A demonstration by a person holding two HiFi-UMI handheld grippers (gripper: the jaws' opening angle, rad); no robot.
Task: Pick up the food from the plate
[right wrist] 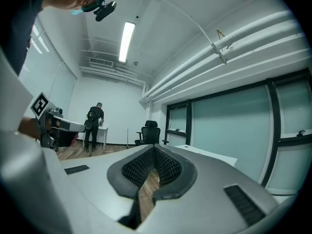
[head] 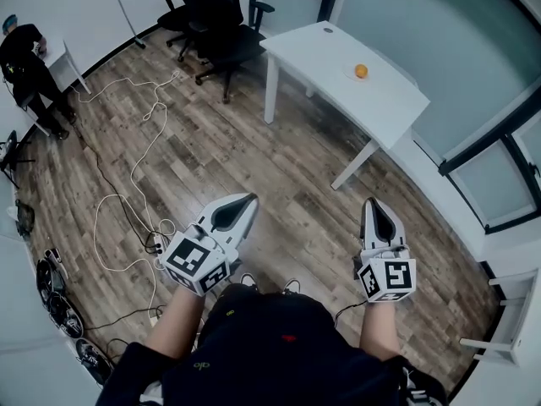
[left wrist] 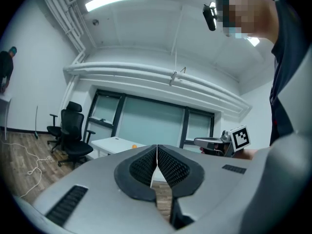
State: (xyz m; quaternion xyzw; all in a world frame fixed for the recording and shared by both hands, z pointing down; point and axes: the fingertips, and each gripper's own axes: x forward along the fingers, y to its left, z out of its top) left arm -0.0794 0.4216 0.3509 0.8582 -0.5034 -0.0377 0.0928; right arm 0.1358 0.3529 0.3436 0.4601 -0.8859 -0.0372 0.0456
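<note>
Facing the table [head: 331, 73], left gripper [head: 248, 200] and right gripper [head: 373, 202], jaws together.

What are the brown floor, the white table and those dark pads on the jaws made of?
Brown plank floor: looks like wood or wood-look laminate, matte; grain and plank seams show.
White rectangular table: smooth, likely painted or laminated board with a faint sheen; no grain shows.
Dark ridged pads: probably rubber, matte and finely ribbed.
</note>
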